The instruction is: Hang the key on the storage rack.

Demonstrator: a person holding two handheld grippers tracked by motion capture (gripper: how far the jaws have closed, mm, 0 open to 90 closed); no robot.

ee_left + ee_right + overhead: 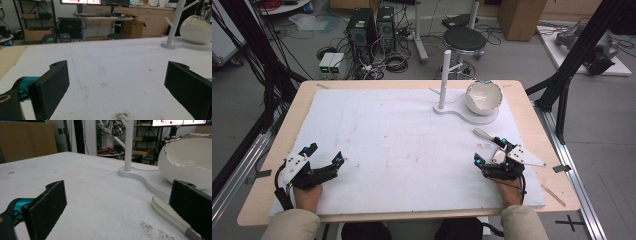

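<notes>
A white stand with an upright pole (442, 80) and a curved flat base (472, 116) sits at the back right of the white mat. A white egg-shaped bowl (483, 96) rests on that base, its opening facing the person. A cream-handled utensil (482, 133) lies on the mat just in front of the base. My right gripper (489, 150) stands open over the utensil's near end. In the right gripper view the handle (165, 213) lies on the mat beside the right jaw, with the bowl (190, 162) behind it. My left gripper (325, 154) rests open near the front left, nothing between its jaws.
The wooden table (272, 150) shows as a border around the mat (402, 145). Small dark crumbs (150, 228) lie on the mat near the utensil. Beyond the table stand a black stool (464, 39), computer towers (362, 31) and black frame legs (572, 55).
</notes>
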